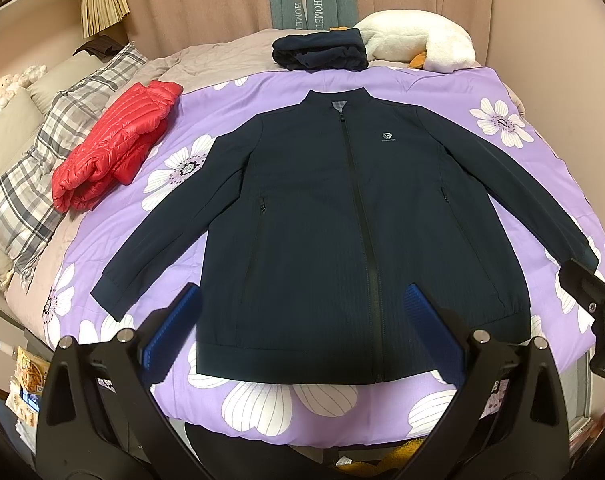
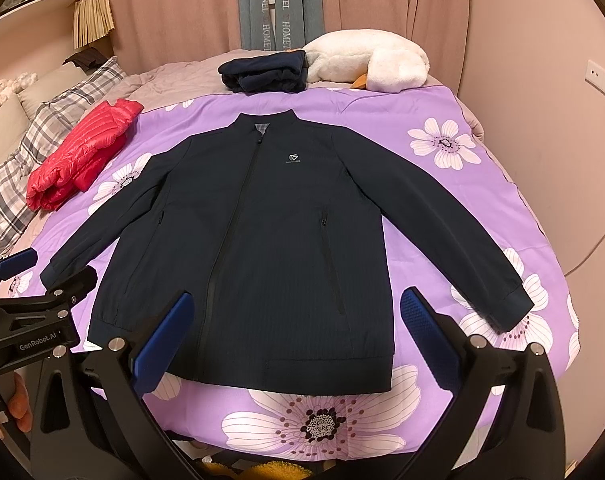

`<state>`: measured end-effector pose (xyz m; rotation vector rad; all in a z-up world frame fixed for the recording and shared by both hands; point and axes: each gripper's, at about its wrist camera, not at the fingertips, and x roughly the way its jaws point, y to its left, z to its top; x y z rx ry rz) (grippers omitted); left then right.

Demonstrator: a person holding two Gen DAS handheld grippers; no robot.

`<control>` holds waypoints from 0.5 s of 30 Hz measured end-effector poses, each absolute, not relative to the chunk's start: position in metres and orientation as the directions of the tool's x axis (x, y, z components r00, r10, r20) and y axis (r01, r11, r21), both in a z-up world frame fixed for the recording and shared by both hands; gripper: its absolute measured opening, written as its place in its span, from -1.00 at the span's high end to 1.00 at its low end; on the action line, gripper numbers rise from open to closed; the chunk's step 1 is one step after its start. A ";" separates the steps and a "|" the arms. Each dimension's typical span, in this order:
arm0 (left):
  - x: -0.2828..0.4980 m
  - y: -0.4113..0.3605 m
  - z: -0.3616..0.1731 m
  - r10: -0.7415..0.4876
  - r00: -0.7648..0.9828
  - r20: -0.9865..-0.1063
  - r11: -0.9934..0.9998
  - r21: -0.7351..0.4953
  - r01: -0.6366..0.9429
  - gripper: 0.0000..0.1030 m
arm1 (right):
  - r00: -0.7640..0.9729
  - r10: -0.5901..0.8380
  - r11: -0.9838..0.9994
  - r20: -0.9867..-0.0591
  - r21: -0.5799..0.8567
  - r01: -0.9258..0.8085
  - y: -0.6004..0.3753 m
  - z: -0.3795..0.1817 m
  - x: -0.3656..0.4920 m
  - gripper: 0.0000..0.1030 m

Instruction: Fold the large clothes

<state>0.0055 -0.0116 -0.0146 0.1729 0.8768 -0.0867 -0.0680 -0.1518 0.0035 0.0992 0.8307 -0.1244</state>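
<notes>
blue-padded fingers (image 1: 173,332) fill the bottom of the left wrist view, and the left gripper (image 1: 302,328) hangs with its jaws spread wide, nothing between them, above the hem of the navy jacket (image 1: 342,220). that jacket lies flat and face up on the purple floral quilt (image 1: 502,92), zipped to the collar, both sleeves angled out and down, collar pointing to the far side of the bed. over to the left, a folded red puffer jacket (image 1: 114,144) sits at the quilt's edge beside the plaid pillow (image 1: 34,176). beyond the collar rests a folded dark garment (image 1: 320,54), touching a white plush toy (image 1: 418,42) to its right. at the right edge of this view, part of the other gripper pokes in near the sleeve cuff. switching to the right wrist view now: the right gripper (image 2: 298,330) is opened wide as well, empty, its blue pads (image 2: 426,332) hanging over the lower right part of the jacket (image 2: 262,240). the hem lies just ahead of the fingers, and the right sleeve cuff rests on the quilt (image 2: 482,200) over a white flower print. from here the left gripper (image 2: 34,300) shows at the left edge, close by the other cuff; i cannot tell whether it touches the cloth. the red puffer (image 2: 78,156), the dark bundle (image 2: 262,74) and the plush (image 2: 366,64) keep well apart from the spread jacket.
</notes>
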 end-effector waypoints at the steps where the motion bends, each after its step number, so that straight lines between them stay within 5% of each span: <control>1: 0.005 -0.011 -0.014 -0.005 0.638 -0.770 0.983 0.115 0.146 -0.96 | 0.668 -0.071 0.988 -0.741 0.040 0.149 -0.151 0.003 -0.068 -0.97; 15: 0.005 -0.012 -0.015 -0.005 0.638 -0.770 0.982 0.115 0.147 -0.96 | 0.666 -0.070 0.989 -0.743 0.038 0.146 -0.145 0.000 -0.070 -0.97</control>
